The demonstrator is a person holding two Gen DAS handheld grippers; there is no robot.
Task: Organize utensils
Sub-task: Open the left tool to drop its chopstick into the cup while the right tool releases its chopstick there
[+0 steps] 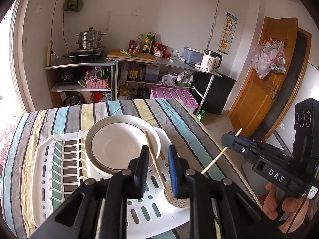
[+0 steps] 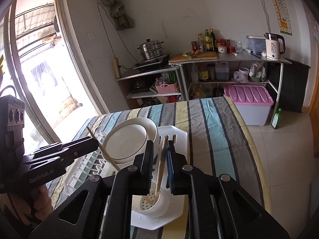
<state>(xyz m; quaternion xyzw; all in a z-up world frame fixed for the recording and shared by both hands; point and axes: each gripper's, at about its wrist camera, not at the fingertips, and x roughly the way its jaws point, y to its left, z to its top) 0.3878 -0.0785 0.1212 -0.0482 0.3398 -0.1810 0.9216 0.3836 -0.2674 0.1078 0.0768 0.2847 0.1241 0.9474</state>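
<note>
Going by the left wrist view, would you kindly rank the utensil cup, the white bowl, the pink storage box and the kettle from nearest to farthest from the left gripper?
1. utensil cup, just under the left gripper, on the right corner of the drying rack.
2. white bowl, straight ahead on the rack.
3. pink storage box, on the floor beyond the table.
4. kettle, on the far counter, right.

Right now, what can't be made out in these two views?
- Right gripper: whether its pads actually clamp the chopstick is unclear in both views; the left wrist view shows it side-on.
- Utensil cup: left wrist view, largely hidden behind the left gripper.
- Drying rack: right wrist view, near part hidden under the right gripper's body.
</note>
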